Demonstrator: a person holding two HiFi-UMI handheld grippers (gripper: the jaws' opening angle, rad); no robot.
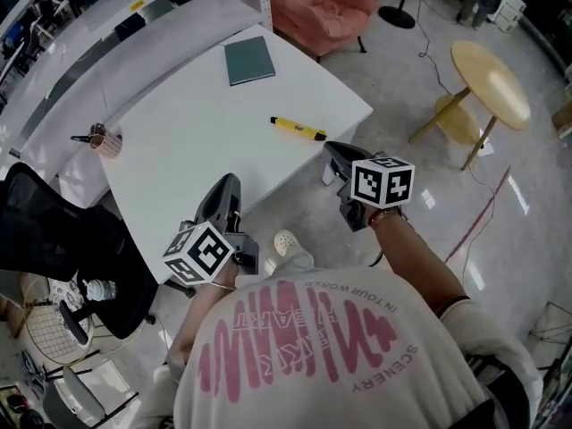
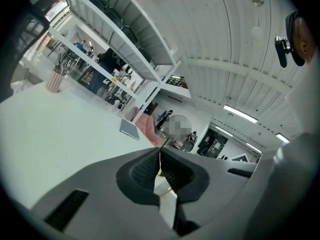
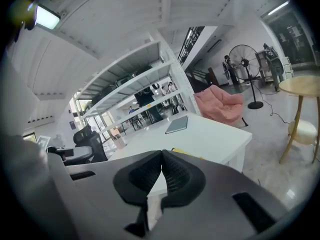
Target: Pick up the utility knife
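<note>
The yellow utility knife (image 1: 298,129) lies flat on the white table (image 1: 179,141) near its right front edge. In the right gripper view only a yellow sliver of the knife (image 3: 181,152) shows, just over the jaws. My right gripper (image 1: 332,147) hangs off the table's right front corner, a short way from the knife, shut and holding nothing (image 3: 162,154). By the table's near edge, my left gripper (image 1: 231,182) is well left of the knife. Its pads meet in a thin line with nothing between them (image 2: 160,151).
A dark green notebook (image 1: 249,60) lies at the table's far side, and a pink pen cup (image 1: 105,141) stands at its left corner. A black office chair (image 1: 54,231) is at the left, a pink beanbag (image 1: 322,3) behind the table and a round wooden side table (image 1: 490,83) at the right.
</note>
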